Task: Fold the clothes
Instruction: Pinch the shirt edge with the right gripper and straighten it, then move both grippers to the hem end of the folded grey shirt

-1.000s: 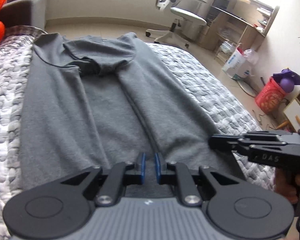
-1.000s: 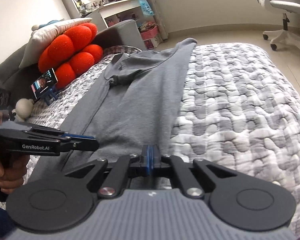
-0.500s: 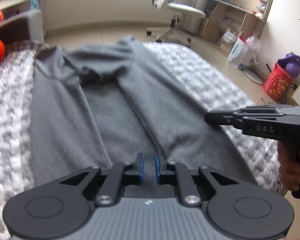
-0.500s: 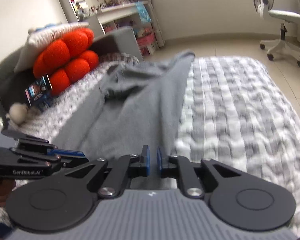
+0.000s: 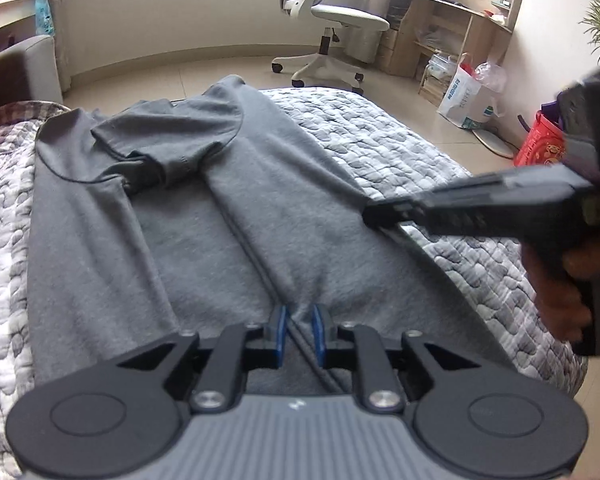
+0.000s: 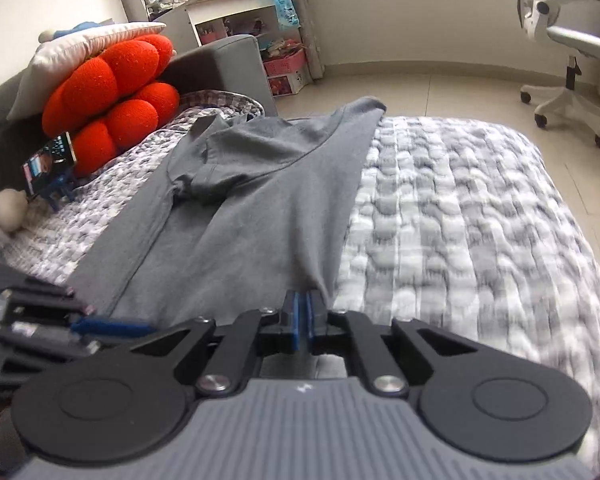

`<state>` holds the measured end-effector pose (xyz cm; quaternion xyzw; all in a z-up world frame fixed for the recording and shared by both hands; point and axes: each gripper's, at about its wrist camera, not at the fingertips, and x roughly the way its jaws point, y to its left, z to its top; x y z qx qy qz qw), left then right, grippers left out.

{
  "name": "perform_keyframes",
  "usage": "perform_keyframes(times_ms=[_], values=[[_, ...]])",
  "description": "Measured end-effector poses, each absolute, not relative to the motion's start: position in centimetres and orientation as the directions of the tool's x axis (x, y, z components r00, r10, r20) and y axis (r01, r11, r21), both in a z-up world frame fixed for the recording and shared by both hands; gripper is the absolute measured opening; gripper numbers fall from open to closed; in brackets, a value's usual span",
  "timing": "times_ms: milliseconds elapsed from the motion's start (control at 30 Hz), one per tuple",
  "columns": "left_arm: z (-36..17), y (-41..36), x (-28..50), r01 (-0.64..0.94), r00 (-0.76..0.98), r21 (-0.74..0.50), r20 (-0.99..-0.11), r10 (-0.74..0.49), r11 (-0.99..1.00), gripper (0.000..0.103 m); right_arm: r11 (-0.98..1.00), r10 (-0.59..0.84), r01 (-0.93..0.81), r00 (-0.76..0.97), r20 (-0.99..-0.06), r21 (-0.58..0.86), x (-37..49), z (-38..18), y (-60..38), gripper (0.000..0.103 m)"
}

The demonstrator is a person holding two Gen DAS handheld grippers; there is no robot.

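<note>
Both hand-held grippers work at the near hem of one grey T-shirt point(image 5: 228, 216) on the quilted bed point(image 6: 460, 216). Left hand-held gripper point(image 5: 299, 330) is opening, a fabric fold between its blue pads. Right hand-held gripper point(image 6: 302, 318) has its jaws together at the shirt's right edge. The shirt lies lengthwise, both sides and one sleeve folded inward.

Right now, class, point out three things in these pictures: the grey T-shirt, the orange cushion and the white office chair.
grey T-shirt point(image 5: 100, 248): left wrist view, flat body panel.
orange cushion point(image 6: 112, 92): right wrist view, a middle lobe.
white office chair point(image 5: 348, 14): left wrist view, seat pad.
</note>
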<state>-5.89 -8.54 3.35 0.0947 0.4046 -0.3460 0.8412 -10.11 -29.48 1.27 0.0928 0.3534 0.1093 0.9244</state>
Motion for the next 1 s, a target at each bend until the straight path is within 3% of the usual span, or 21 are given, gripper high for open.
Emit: perform_keyframes(times_ms=[267,367,400,433,500,633,800,1000], values=[[3.2,-8.5,-6.2,0.671,0.444,-0.103,-0.738,-0.509,0.734,0.017,0.954,0.255,-0.083,0.735,-0.629,0.289,-4.9,1.2,-31.2,0.000],[3.3,-8.4,-6.3,0.672,0.443,-0.103,-0.738,-0.509,0.734,0.017,0.975,0.177,-0.045,0.744,-0.645,0.216,-4.1,1.8,-30.7,0.000],[3.3,-8.4,-6.4,0.674,0.444,-0.100,-0.738,-0.509,0.732,0.017,0.984,0.137,-0.027,0.749,-0.649,0.176,-4.1,2.0,-30.4,0.017],[3.4,-8.4,-6.4,0.674,0.441,-0.101,-0.739,-0.509,0.732,0.017,0.987,0.124,-0.025,0.752,-0.647,0.160,-4.2,2.2,-30.2,0.017],[3.8,-8.1,-6.0,0.660,0.434,-0.134,-0.735,-0.521,0.739,0.017,0.982,0.163,-0.063,0.753,-0.637,0.177,-5.0,2.3,-29.7,0.016],[5.4,-6.4,-5.0,0.620,0.425,-0.302,-0.647,-0.634,0.724,0.017,0.981,0.186,-0.099,0.738,-0.648,0.168,-7.1,1.9,-28.8,0.015],[4.4,-7.6,-5.3,0.642,0.422,-0.246,-0.677,-0.602,0.726,0.017,0.978,0.204,-0.135,0.752,-0.627,0.157,-11.5,2.8,-28.0,0.016],[2.9,-7.7,-7.0,0.661,0.441,-0.169,-0.701,-0.560,0.731,0.017,0.968,0.245,-0.214,0.702,-0.669,0.130,-16.5,1.8,-26.2,0.016]])
